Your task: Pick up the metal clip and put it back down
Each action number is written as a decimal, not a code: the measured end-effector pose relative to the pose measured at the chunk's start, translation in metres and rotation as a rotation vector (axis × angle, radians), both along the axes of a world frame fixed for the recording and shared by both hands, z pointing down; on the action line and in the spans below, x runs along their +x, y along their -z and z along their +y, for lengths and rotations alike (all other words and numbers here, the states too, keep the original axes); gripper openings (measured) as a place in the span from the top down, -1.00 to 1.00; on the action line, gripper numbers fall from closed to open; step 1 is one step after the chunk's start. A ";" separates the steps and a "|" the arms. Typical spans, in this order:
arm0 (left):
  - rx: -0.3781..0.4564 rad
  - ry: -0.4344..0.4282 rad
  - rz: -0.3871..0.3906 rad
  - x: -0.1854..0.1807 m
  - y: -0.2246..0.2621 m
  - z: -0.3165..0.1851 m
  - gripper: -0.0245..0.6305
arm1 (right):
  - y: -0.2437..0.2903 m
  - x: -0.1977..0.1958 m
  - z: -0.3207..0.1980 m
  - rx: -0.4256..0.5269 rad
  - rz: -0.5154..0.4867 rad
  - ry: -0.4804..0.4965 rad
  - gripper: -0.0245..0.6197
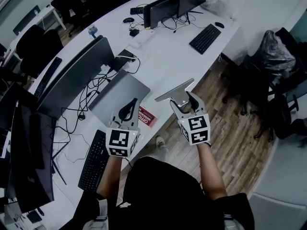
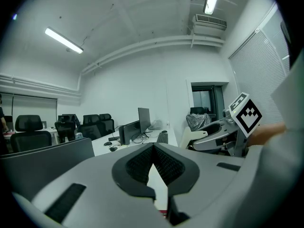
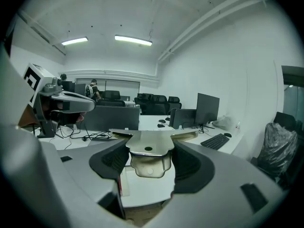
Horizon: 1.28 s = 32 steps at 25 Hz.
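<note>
The metal clip (image 1: 174, 91) is a flat silvery piece with a wide bar at its far end, held up in the air above the white desk's (image 1: 163, 61) front edge. My right gripper (image 1: 185, 98) is shut on it. In the right gripper view the clip (image 3: 148, 147) sits clamped between the two dark pads (image 3: 108, 161), its tab with a hole pointing toward the camera. My left gripper (image 1: 131, 103) hovers over the desk to the left, shut with nothing in it. In the left gripper view its (image 2: 153, 148) tips meet.
A closed grey laptop (image 1: 119, 96) and a red card (image 1: 146, 115) lie under the left gripper. A black keyboard (image 1: 94, 160) and a monitor (image 1: 72, 75) with cables stand to the left. Another keyboard (image 1: 205, 38) lies far off. Office chairs (image 1: 273, 80) stand on the wood floor at right.
</note>
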<state>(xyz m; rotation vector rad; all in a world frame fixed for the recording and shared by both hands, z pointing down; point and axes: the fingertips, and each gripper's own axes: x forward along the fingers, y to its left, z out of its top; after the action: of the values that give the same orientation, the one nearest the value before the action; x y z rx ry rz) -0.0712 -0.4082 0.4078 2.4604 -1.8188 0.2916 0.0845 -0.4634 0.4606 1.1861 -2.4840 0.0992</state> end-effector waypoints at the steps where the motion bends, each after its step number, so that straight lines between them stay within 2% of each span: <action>1: 0.003 0.000 0.001 0.002 0.001 -0.006 0.89 | 0.001 0.001 -0.005 0.003 -0.001 0.001 0.03; 12: 0.013 0.011 0.035 0.013 0.004 -0.065 0.89 | -0.001 0.012 -0.063 -0.008 0.014 0.019 0.03; 19: 0.024 0.014 0.086 0.020 0.000 -0.092 0.89 | -0.008 0.011 -0.090 -0.031 0.021 0.059 0.03; 23: 0.026 0.015 0.085 0.025 0.000 -0.108 0.89 | -0.012 0.012 -0.105 -0.040 0.038 0.079 0.03; 32: -0.008 0.094 0.150 0.012 -0.018 -0.136 0.89 | -0.022 0.007 -0.132 -0.053 0.044 0.138 0.03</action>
<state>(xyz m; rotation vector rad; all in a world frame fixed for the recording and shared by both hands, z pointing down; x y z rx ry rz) -0.0595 -0.5438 0.4254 2.3138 -1.8586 0.1046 0.0912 -0.5949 0.4825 0.9821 -2.5000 0.0993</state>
